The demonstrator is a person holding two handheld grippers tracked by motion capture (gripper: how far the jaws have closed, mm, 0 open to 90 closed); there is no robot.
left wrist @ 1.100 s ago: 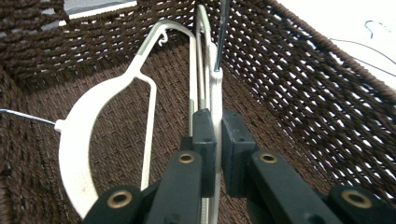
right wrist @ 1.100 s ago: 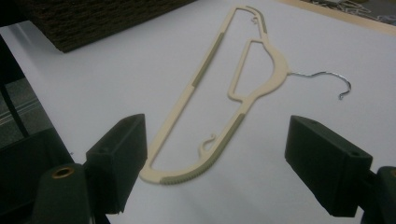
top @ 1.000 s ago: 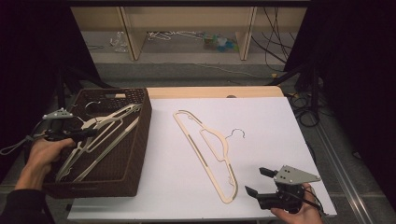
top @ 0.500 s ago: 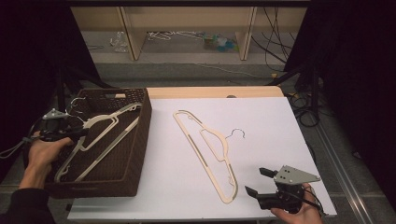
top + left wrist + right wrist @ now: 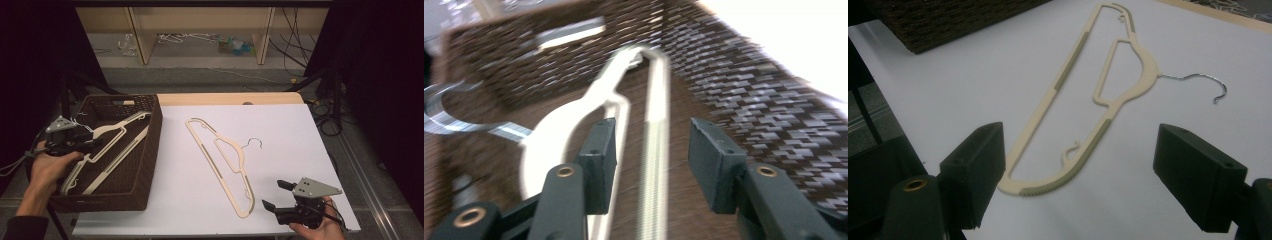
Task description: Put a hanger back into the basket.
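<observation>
One table (image 5: 300, 130) with a white top is carrying one dark woven basket (image 5: 150, 150) at its left edge and one cream hanger (image 5: 220, 160) lying flat near the middle, running from the far centre toward the near edge, its single wire hook (image 5: 254, 142) pointing to the right edge. The basket is holding hangers (image 5: 117, 132) of the same cream colour; two seem to be leaning there, though the exact count is hard to tell. Two grippers are being held, one per hand. The left gripper (image 5: 75, 142) is hovering over the basket's left side with its jaws partly open, straddling a hanger bar (image 5: 655, 150) without pinching it. The right gripper (image 5: 280, 197) is waiting at the table's near right corner, jaws spread wide and holding nothing, the flat hanger's near end lying just ahead of them.
</observation>
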